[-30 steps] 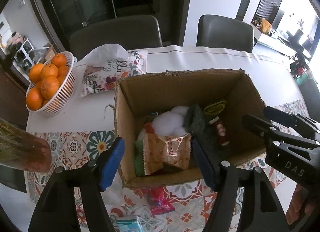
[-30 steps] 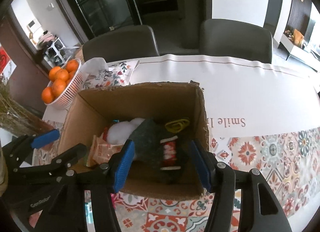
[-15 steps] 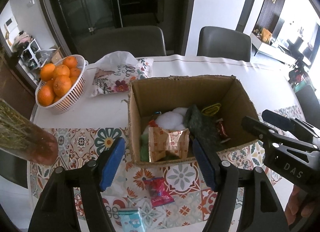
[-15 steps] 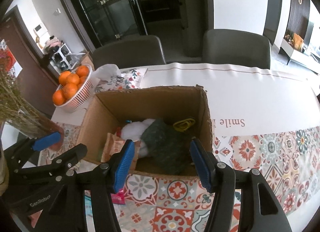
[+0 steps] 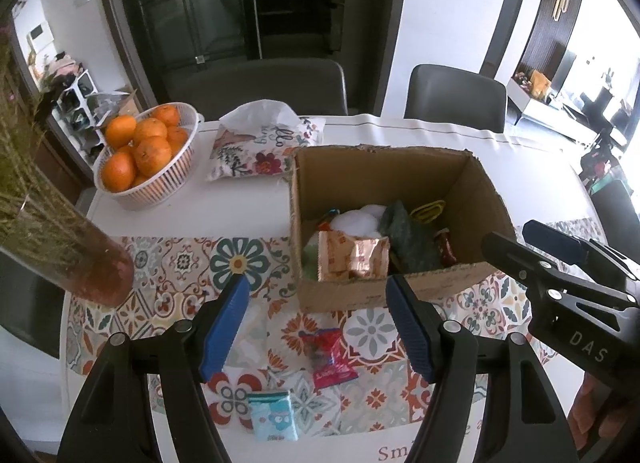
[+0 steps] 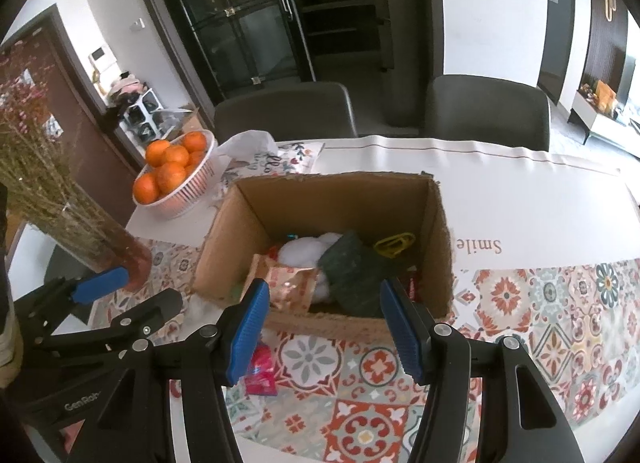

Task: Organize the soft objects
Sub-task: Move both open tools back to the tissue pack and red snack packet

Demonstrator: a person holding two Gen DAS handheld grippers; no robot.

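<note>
An open cardboard box (image 5: 384, 295) (image 6: 320, 199) stands on the patterned table. It holds a copper snack bag (image 5: 352, 257), a white fluffy ball (image 5: 360, 219), a dark green cloth (image 6: 352, 275) and a yellow item (image 6: 394, 245). A red packet (image 5: 330, 357) (image 6: 260, 371) and a light blue packet (image 5: 273, 415) lie on the table in front of the box. My left gripper (image 5: 316, 327) is open and empty above the red packet. My right gripper (image 6: 322, 329) is open and empty before the box's near wall.
A white basket of oranges (image 5: 146, 155) and a floral tissue pouch (image 5: 260, 143) sit at the back left. A vase of dried stems (image 5: 60, 231) stands at the left. Two grey chairs (image 6: 486, 111) are behind the table.
Both grippers have pulled back and up from the box. The red and blue packets on the table have come fully into view.
</note>
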